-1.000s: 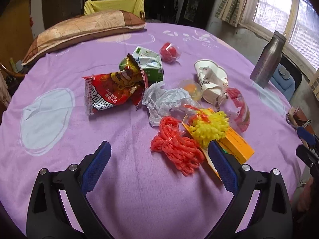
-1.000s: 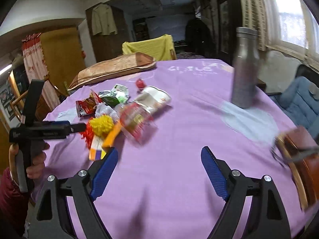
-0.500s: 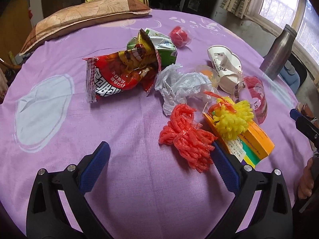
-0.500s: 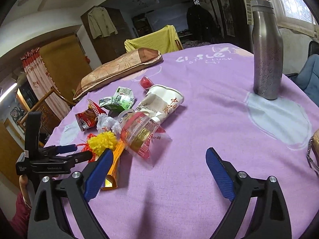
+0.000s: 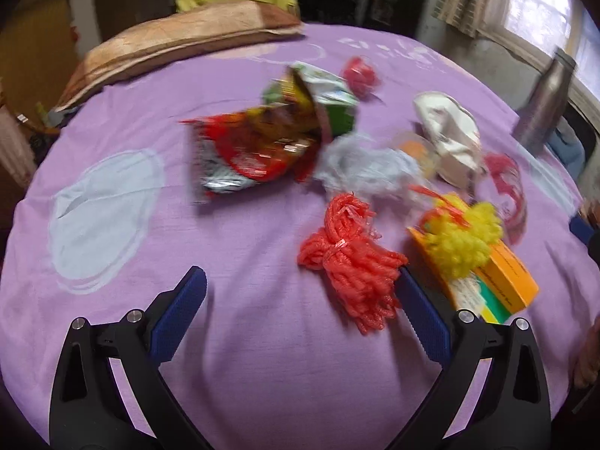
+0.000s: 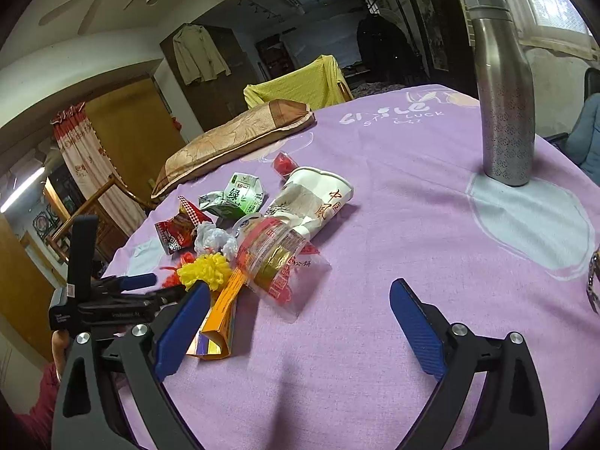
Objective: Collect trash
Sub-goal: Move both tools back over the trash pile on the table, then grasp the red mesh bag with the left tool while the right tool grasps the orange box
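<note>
- The left claw [image 5: 300, 300] hangs over the purple tabletop [image 5: 243, 356] with its jaws spread wide and nothing between them; its right blue pad sits just beside the red net bundle [image 5: 348, 262].
- The right claw [image 6: 298, 322] is wide open too, over bare cloth, gripping nothing; its left pad overlaps the orange box [image 6: 221, 315] in view.
- The trash lies in one loose heap toward the middle of the tabletop, on the left claw's side.
- Nearest the front edge are the red net bundle and the orange box, with a yellow pom-pom [image 5: 461, 240] resting on the box.
- Behind them sits crumpled white paper [image 5: 363, 168], touching a red snack bag [image 5: 255, 153].
- A green carton [image 6: 240, 197] lies beyond the snack bag, a small red wad [image 5: 360, 73] farther back.
- A crushed paper cup [image 6: 315, 198] lies on its side, with a clear wrapper [image 6: 277, 258] against it.
- A steel bottle [image 6: 502, 90] stands upright near the right edge, well apart from the heap.
- A brown pillow [image 5: 180, 41] lies along the far edge.
</note>
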The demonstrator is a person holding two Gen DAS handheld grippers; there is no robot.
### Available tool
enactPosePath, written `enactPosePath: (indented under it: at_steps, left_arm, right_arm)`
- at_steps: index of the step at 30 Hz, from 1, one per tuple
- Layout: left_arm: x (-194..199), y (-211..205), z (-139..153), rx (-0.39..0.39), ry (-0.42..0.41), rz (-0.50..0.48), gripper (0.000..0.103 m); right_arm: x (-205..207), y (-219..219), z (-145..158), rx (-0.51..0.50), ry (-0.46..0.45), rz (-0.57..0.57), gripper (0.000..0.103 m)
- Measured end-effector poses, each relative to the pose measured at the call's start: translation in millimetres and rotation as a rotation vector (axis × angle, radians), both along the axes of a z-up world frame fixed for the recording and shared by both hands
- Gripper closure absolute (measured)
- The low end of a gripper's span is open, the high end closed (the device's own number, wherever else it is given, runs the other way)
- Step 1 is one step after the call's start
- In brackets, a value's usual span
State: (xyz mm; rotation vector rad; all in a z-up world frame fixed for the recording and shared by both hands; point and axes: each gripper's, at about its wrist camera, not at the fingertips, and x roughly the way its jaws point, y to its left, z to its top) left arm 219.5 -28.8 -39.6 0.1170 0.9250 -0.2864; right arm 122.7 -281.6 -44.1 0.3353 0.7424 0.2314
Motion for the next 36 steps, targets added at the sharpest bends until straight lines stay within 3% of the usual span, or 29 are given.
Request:
enactPosePath:
  at_steps: [4, 6, 13, 20, 25, 27, 30, 36]
  left_arm:
    - [-3, 20, 4, -0.031, -0.026, 0.066, 0.007]
    - [-4, 19, 5, -0.046, -0.029, 0.05, 0.007]
    - [-9, -3, 1, 0.015, -0.034, -0.056, 0.007]
    - [2, -6, -2, -0.09, 0.038, -0.092, 0.007]
    - [15, -2, -10, -0.057, 0.067, -0.033, 0.009]
    - [19, 10, -9, -0.089, 0.076, 0.015, 0.012]
    - [16, 20, -4, -0.078, 0.03, 0.067, 0.012]
    - [17, -2, -12, -0.017, 0.063, -0.015, 0.02]
  right_arm:
    - [0, 1, -1, -0.001, 0.008, 0.006, 0.008]
    - [1, 3, -1, -0.011, 0.011, 0.011, 0.008]
    - [-1, 6, 0, -0.043, 0.002, 0.009, 0.007]
    - [-1, 5, -1, -0.033, 0.007, 0.007, 0.006]
    - [-1, 3, -1, -0.025, 0.013, 0.002, 0.006]
    - [0, 2, -2, -0.02, 0.017, 0.004, 0.006]
    - [0, 2, -3, -0.017, 0.022, 0.004, 0.006]
    - [8, 14, -8, -0.036, 0.072, 0.091, 0.006]
